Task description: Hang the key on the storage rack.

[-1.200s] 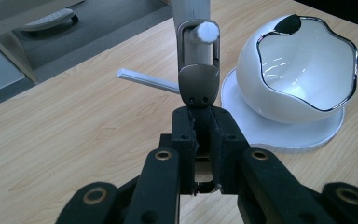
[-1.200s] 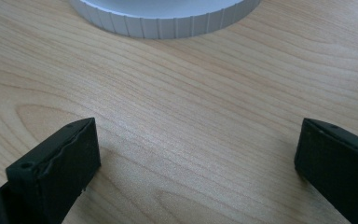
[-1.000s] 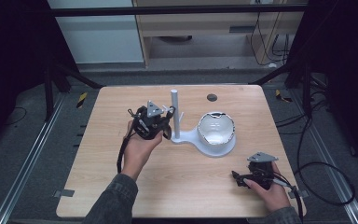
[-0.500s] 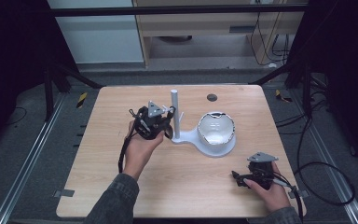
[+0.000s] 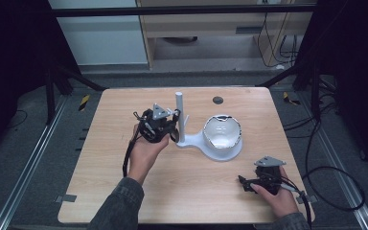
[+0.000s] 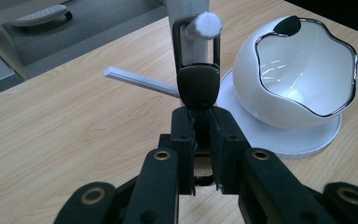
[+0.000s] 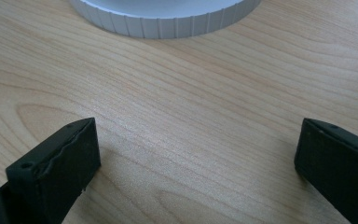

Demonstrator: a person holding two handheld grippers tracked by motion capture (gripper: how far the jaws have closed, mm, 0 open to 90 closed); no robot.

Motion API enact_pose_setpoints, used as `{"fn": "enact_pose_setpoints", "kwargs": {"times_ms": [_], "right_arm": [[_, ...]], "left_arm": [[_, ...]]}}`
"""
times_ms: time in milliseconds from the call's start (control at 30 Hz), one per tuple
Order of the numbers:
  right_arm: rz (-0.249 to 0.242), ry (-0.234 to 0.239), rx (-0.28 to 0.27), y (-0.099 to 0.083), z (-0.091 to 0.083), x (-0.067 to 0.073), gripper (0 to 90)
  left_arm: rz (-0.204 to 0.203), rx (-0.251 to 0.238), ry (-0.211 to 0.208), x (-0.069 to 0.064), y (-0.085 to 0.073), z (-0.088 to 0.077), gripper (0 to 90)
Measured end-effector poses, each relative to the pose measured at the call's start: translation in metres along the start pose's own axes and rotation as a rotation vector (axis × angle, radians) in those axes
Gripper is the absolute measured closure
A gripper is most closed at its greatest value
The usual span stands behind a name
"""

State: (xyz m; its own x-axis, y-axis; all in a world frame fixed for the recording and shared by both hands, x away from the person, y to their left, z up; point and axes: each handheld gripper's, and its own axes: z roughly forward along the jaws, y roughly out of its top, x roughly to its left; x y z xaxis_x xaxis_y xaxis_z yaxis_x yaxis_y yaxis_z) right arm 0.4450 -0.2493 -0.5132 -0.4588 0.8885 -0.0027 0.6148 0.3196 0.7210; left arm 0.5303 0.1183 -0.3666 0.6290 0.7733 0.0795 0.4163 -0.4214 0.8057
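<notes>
A white stand [image 5: 179, 115] with an upright post and side pegs rises from a round base that carries a white bowl [image 5: 223, 133] with a chrome rim. My left gripper [image 5: 174, 126] reaches the post from the left. In the left gripper view, my left gripper [image 6: 201, 126] is shut on a dark tag [image 6: 198, 86]. The tag's metal loop [image 6: 176, 42] hangs around a white peg [image 6: 206, 24]. The bowl [image 6: 303, 79] sits just to the right. My right gripper [image 5: 244, 182] rests open near the table's front right, with bare wood between its fingers [image 7: 60, 158].
A second white peg [image 6: 140, 80] sticks out level to the left of the post. The stand's ribbed base edge [image 7: 168, 18] lies ahead of the right gripper. A small dark disc [image 5: 217, 100] sits near the table's far edge. Cables trail from both grippers.
</notes>
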Motion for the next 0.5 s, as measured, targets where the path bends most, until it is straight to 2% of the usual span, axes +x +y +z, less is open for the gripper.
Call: {"fn": "enact_pose_setpoints", "kwargs": {"times_ms": [100,133,167,200,233,500], "right_arm": [[0.000,0.000,0.000,0.000,0.000,0.000,0.5],[0.000,0.000,0.000,0.000,0.000,0.000,0.5],[0.000,0.000,0.000,0.000,0.000,0.000,0.5],[0.000,0.000,0.000,0.000,0.000,0.000,0.5],[0.000,0.000,0.000,0.000,0.000,0.000,0.5],[0.001,-0.003,-0.001,0.000,0.000,0.000,0.5]], "left_arm": [[0.006,-0.023,0.024,0.001,0.000,-0.003,74.5],[0.006,-0.032,0.034,0.001,0.000,-0.005,71.2],[0.007,-0.039,0.046,0.001,-0.001,-0.007,62.8],[0.014,-0.038,0.055,0.001,-0.001,-0.010,59.0],[0.010,-0.040,0.057,0.001,-0.003,-0.012,59.0],[-0.013,-0.020,0.005,0.001,-0.023,-0.022,23.9]]}}
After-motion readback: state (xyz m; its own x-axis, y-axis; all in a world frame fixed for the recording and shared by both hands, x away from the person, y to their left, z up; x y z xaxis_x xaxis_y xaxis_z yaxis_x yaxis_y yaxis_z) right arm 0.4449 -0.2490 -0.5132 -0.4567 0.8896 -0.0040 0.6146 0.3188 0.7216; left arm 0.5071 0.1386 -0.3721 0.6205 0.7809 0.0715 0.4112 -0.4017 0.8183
